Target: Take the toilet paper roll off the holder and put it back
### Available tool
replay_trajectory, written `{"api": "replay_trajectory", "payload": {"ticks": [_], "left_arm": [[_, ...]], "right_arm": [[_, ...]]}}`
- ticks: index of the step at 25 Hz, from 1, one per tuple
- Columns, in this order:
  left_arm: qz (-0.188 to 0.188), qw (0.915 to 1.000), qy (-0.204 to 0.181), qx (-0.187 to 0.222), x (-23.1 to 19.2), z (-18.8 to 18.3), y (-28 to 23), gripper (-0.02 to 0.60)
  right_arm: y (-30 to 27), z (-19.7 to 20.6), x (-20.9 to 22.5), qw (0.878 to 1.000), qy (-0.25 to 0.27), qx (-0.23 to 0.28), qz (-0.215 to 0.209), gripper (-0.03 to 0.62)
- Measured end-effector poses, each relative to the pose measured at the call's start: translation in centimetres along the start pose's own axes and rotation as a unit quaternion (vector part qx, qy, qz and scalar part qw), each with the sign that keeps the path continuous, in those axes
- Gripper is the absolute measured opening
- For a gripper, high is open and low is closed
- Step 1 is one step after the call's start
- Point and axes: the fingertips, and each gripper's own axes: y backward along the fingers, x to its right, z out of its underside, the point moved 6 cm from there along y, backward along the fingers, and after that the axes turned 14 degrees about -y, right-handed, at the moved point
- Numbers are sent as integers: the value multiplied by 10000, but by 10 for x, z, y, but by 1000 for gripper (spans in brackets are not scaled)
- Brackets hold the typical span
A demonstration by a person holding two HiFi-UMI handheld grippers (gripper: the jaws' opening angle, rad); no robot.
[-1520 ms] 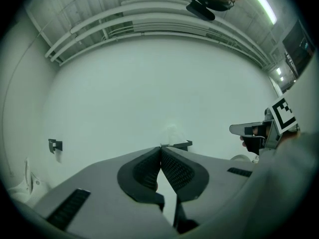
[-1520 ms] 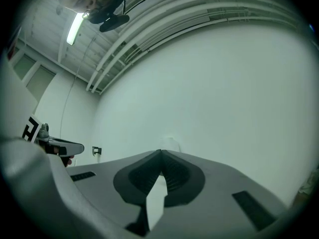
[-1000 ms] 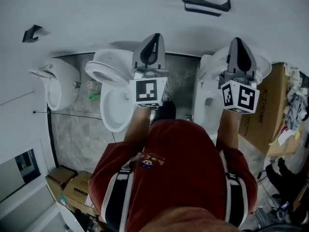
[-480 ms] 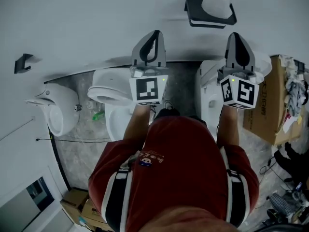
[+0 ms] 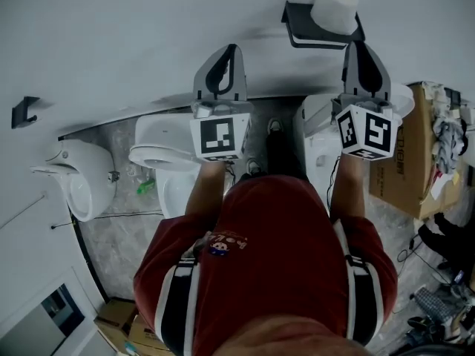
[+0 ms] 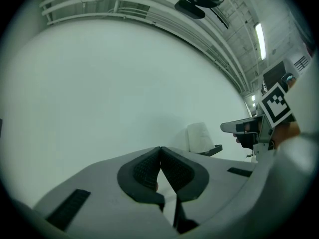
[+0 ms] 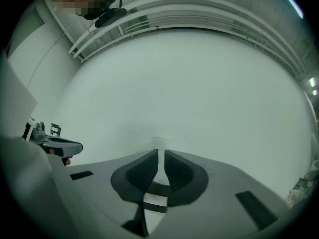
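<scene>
Looking down from the head view, I've got both grippers held out toward the white wall. The toilet paper roll stands upright on its black holder, which is fixed to the wall up near the top edge of the picture.

My right gripper points at the wall with its tip just under the holder's front edge, not touching it as far as I can tell. In the right gripper view, the right gripper shows a thin slit between its pads. Its jaws have just been opening a little, with nothing between them. The roll shows faintly straight ahead, past the slit.

My left gripper is off to the left, well apart from the holder. In the left gripper view, the left gripper has its pad tips meeting and is empty, and the roll sits to the right of them on the holder.

Below my arms there's a toilet against the wall's foot and a cardboard box at the right edge of the floor.
</scene>
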Motion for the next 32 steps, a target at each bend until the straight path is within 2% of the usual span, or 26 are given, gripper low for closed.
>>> {"api": "replay_trajectory", "payload": {"ticks": [3,8,12,21,28,32], "left_arm": [[-20,10000,-41,-10,-1,4,-10,18],[26,10000,-52,-51,5,3,-34,18],[108,9999,-32,-86,12,4,-49,18],[139,9998,119,-25,10,12,-67,18],[135,9998,149,-63,9,18,-72,18],[123,9997,184,-105,4,23,-72,18]], "right_arm": [[-15,1,3,9999,-90,-49,-130,103],[-45,-4,3,9985,-145,-353,-404,337],[-68,-8,8,9978,-137,-519,-386,427],[-109,-3,5,9944,27,-976,-404,463],[-125,0,8,9937,21,-1085,-266,459],[-133,6,5,9924,134,-1220,-103,428]]}}
